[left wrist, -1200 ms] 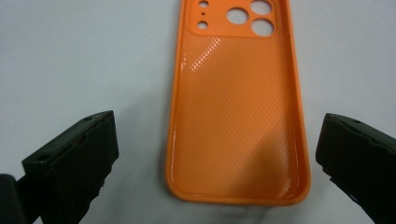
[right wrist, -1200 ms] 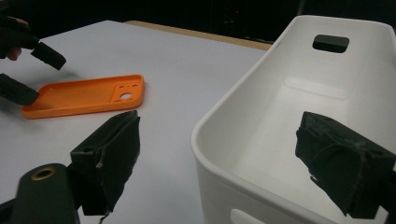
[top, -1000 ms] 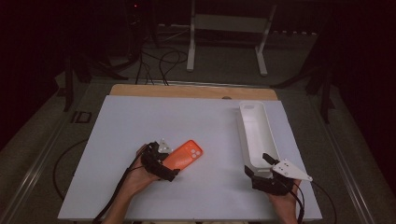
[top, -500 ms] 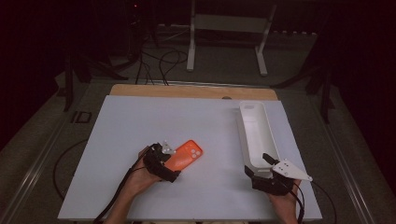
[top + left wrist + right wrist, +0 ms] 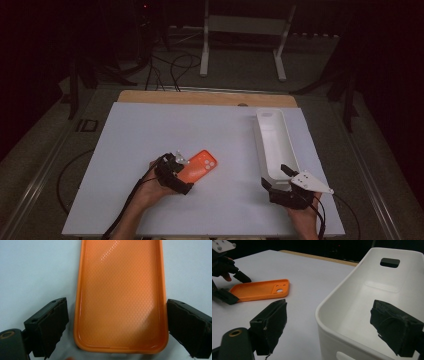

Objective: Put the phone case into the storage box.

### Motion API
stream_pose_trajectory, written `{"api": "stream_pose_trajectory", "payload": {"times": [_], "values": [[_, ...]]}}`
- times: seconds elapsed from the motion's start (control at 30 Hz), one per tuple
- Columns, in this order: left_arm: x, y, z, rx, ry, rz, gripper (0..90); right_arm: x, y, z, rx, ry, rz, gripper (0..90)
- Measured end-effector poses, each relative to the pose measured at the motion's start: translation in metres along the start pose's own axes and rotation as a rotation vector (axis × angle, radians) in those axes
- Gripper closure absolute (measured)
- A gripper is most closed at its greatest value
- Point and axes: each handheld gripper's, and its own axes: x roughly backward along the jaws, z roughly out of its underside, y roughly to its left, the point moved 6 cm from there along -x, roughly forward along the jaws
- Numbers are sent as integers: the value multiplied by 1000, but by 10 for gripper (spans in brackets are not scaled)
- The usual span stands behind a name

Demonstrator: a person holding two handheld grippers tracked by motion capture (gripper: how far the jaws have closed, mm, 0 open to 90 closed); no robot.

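A white worktop [image 5: 150, 135] is seen in a dark room. At lower centre-left, an orange case [image 5: 199, 166] is straddled, unpinched, by the closing left gripper [image 5: 117, 322]. The right gripper [image 5: 337, 322] is spread across a bin [image 5: 274, 145] wall.

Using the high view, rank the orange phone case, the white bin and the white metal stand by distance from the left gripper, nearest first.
1. Orange phone case, between the left gripper's jaws.
2. White bin, on the table's right side.
3. White metal stand, on the floor beyond the table.
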Motion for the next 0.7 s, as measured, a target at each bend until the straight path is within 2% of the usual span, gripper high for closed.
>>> {"api": "stream_pose_trajectory", "payload": {"times": [0.53, 0.6, 0.63, 0.7], "values": [[0, 0, 0, -9, 6, 3, 89, -1, 0, 1, -2, 6, 0, 139], [2, -1, 0, -13, 2, 4, 114, -1, 0, 1, -1, 8, 0, 140], [3, -1, -1, -15, -2, 5, 159, -1, 0, 1, -3, 9, -1, 140], [3, -1, -1, -15, -4, 5, 160, -2, 0, 1, -3, 9, -3, 141]]}}
